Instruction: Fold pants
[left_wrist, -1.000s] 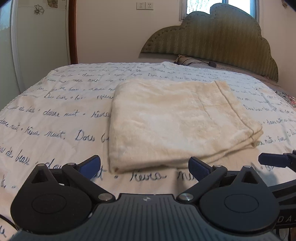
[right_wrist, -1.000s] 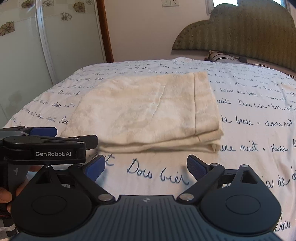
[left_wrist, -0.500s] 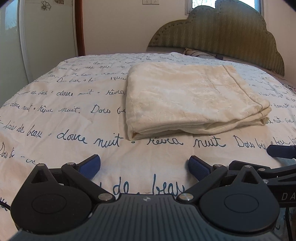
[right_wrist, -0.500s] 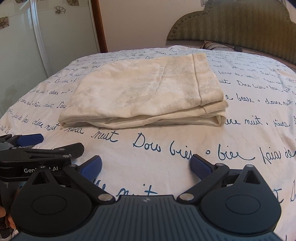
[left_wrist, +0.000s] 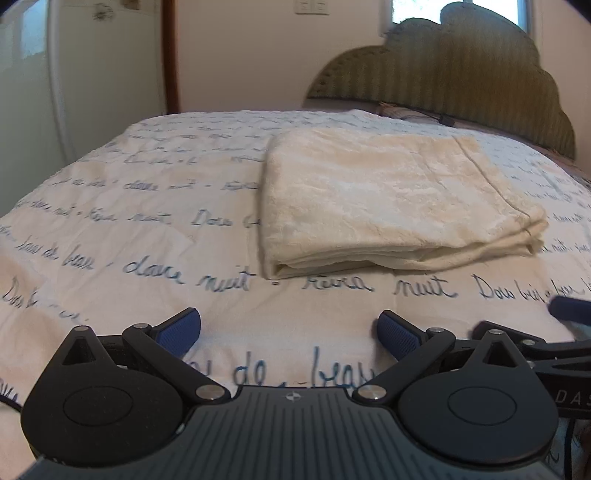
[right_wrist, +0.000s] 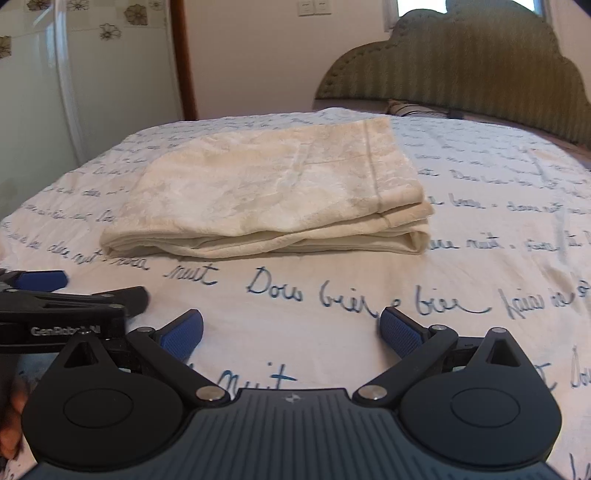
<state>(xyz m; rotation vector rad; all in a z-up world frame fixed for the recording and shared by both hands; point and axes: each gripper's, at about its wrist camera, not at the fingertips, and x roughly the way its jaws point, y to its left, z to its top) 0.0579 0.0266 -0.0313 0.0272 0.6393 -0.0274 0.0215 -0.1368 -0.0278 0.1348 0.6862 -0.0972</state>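
Note:
Cream pants (left_wrist: 388, 195) lie folded into a flat rectangle on the bed, also seen in the right wrist view as the pants (right_wrist: 273, 192). My left gripper (left_wrist: 290, 332) is open and sits back from the fold's near edge, nothing between its blue pads. My right gripper (right_wrist: 291, 332) is open too, wide, with only bedspread between its pads. Each gripper shows at the edge of the other's view: the right one (left_wrist: 546, 336) at the right, the left one (right_wrist: 48, 295) at the left.
The bedspread (left_wrist: 129, 229) is white with blue handwriting. A green padded headboard (right_wrist: 461, 62) stands behind, with a striped pillow (right_wrist: 413, 109) at its foot. A white wardrobe door (right_wrist: 74, 81) is at the left. A hand (right_wrist: 11, 417) shows at the lower left.
Both grippers have drawn back from the folded pants and dropped a little, so more bedspread lies between them and the fold. The pants have not moved.

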